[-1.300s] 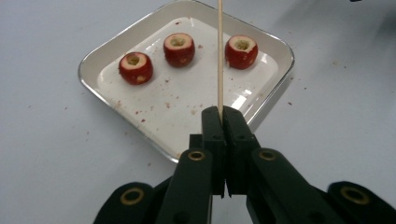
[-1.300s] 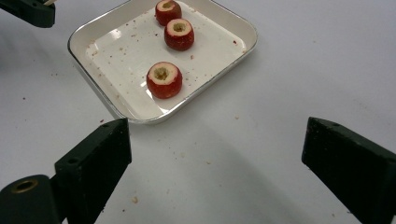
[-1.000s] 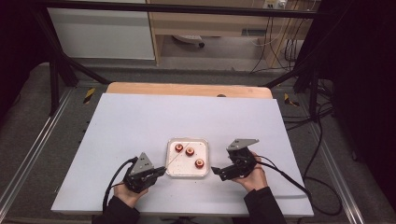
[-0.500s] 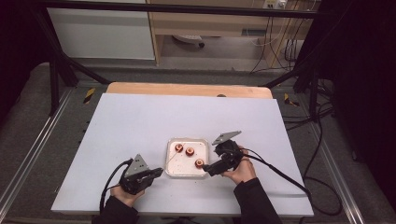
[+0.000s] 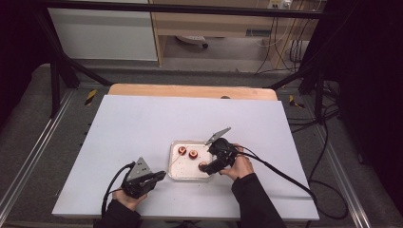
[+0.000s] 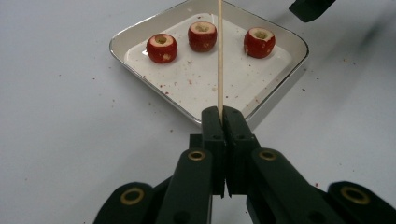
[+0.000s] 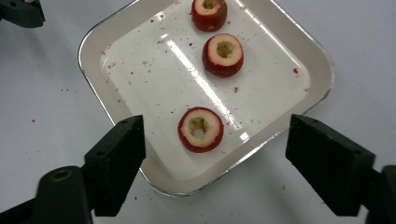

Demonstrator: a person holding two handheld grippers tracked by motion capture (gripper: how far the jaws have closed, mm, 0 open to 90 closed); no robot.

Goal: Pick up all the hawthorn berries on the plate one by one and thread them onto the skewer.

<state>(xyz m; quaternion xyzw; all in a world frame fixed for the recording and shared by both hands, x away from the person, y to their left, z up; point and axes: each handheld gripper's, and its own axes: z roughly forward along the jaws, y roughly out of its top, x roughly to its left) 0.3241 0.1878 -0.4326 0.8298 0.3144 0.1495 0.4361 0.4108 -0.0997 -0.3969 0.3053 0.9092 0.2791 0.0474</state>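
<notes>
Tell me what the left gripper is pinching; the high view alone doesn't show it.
Observer: The left gripper is shut on a thin wooden skewer pointing over the square white tray.
Operator: Are the red pieces whole?
Observer: No, each small round red fruit is cored, hollow through the middle.
Operator: Has the right gripper grabbed one?
Observer: No. Its jaws have just been closing but stand apart, the nearest fruit between them untouched.
</notes>
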